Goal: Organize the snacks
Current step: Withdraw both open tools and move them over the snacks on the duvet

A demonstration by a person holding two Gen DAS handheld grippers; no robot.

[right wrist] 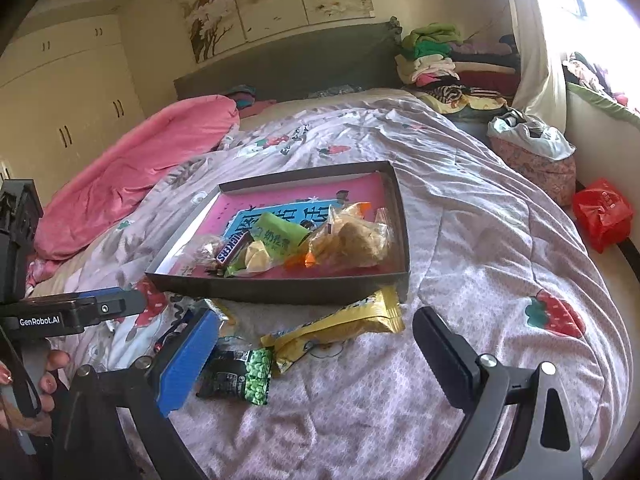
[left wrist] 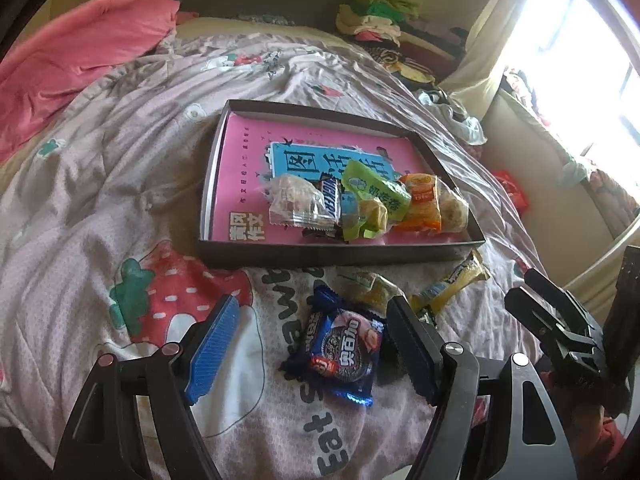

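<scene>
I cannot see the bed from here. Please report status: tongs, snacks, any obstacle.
Both tongs open, left and right, nothing held. Cookie pack lies between the left fingers, untouched. Box holds several snacks; yellow bar and green pack outside. Nothing in the way.

On the bed (right wrist: 460,216), the dark tray (right wrist: 280,286) holds a heap of wrapped snacks. Near it lie a yellow packet (right wrist: 340,328) and a green-and-black packet (right wrist: 240,376). The right claw (right wrist: 316,364) stands wide apart around them, touching neither.
</scene>
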